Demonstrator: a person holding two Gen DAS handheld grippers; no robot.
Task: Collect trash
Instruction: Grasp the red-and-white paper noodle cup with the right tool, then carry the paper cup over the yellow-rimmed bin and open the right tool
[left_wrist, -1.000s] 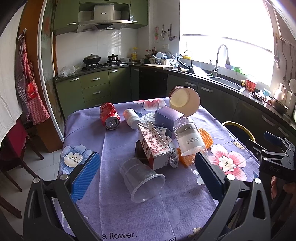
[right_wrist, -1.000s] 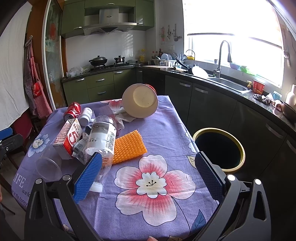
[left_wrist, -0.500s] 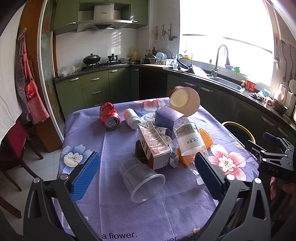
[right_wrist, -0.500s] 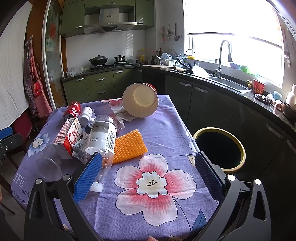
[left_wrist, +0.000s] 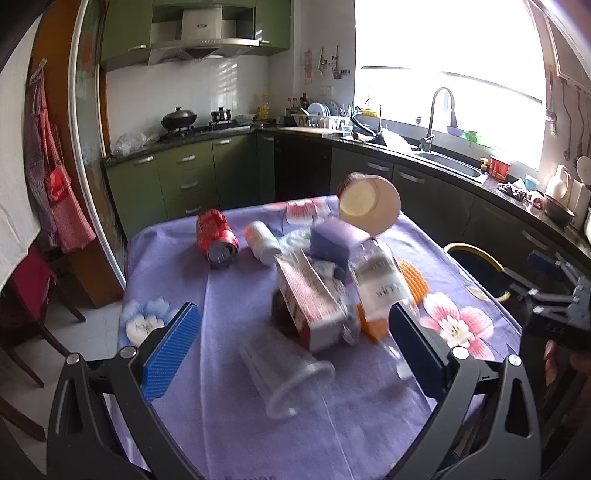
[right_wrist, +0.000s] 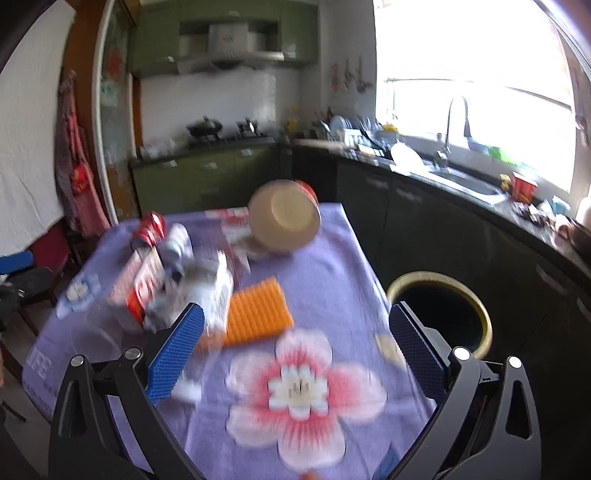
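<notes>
The trash (left_wrist: 325, 295) lay heaped mid-desk (left_wrist: 170, 266), so the left gripper (left_wrist: 291, 347) and right gripper (right_wrist: 295, 350), both with fingers released and empty, risked knocking the light clear cup (left_wrist: 284, 373) away from the bin (right_wrist: 439, 314).

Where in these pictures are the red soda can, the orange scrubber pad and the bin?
red soda can (left_wrist: 216, 236), left wrist view, on its side wall.
orange scrubber pad (right_wrist: 258, 312), right wrist view, on its bumpy top face.
bin (right_wrist: 484, 325), right wrist view, on its yellow rim.
</notes>
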